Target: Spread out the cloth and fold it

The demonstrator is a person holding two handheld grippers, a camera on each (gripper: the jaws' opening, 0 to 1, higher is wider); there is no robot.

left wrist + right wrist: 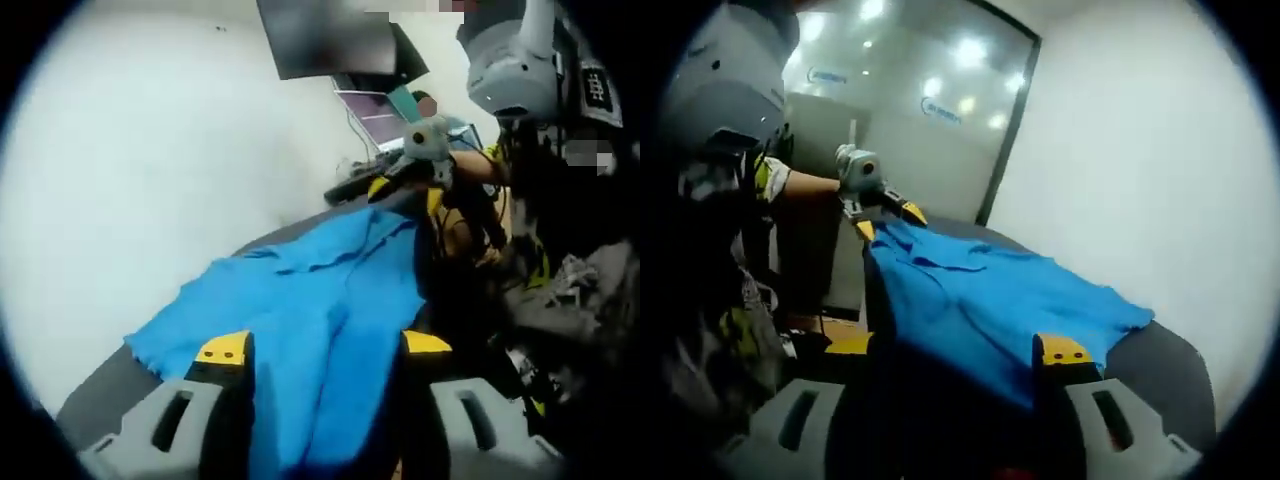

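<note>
A blue cloth (300, 290) lies lengthwise on a dark grey table (105, 395), wrinkled and partly bunched. My left gripper (325, 347) stands open at one end, its yellow-tipped jaws wide apart with cloth running between them. In the same view my right gripper (408, 192) sits at the cloth's far end. In the right gripper view the cloth (1010, 295) stretches away over the table (1165, 370). There my right gripper (958, 348) is open astride the near end. My left gripper (888, 222) is at the far corner, jaws slightly apart around the edge.
A person (720, 200) in patterned clothing holds both grippers beside the table's long edge. A white wall (150, 150) runs along the other side. A dark monitor (330, 35) and a lit screen (375, 112) sit beyond one end, a glass partition (930, 110) beyond the other.
</note>
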